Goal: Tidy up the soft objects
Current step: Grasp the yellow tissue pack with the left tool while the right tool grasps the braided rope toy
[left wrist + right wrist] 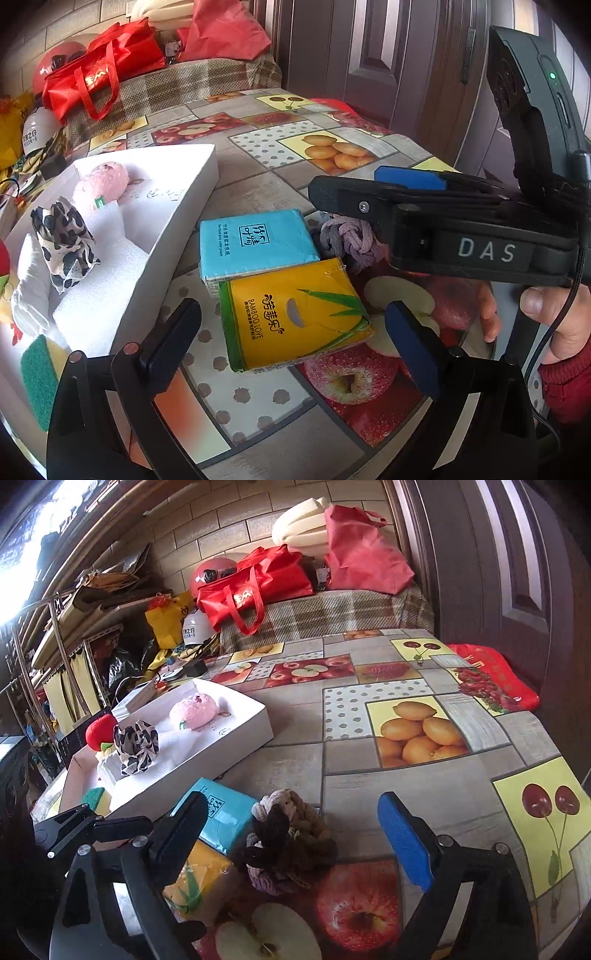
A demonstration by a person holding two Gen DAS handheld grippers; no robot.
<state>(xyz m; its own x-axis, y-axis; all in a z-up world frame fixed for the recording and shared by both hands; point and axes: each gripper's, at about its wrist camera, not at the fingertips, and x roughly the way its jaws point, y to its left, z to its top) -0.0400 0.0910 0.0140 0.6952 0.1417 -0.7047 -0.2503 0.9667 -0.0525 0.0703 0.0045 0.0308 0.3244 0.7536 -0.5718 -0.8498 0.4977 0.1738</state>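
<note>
A yellow tissue pack (295, 314) and a blue tissue pack (255, 245) lie on the fruit-print tablecloth, with a knotted rope ball (351, 238) beside them. My left gripper (291, 332) is open, its fingers on either side of the yellow pack. My right gripper (291, 834) is open around the rope ball (291, 840); it shows in the left wrist view (343, 188) over the ball. The white box (177, 206) holds a pink plush (101, 184), a cow-print scrunchie (64, 240), white foam and a green sponge (38, 380).
A red plush apple (100, 730) sits at the box's far side. Red bags (255, 581) and a helmet rest on a plaid-covered surface behind the table. Shelves with clutter stand left. A dark door (498, 572) is on the right.
</note>
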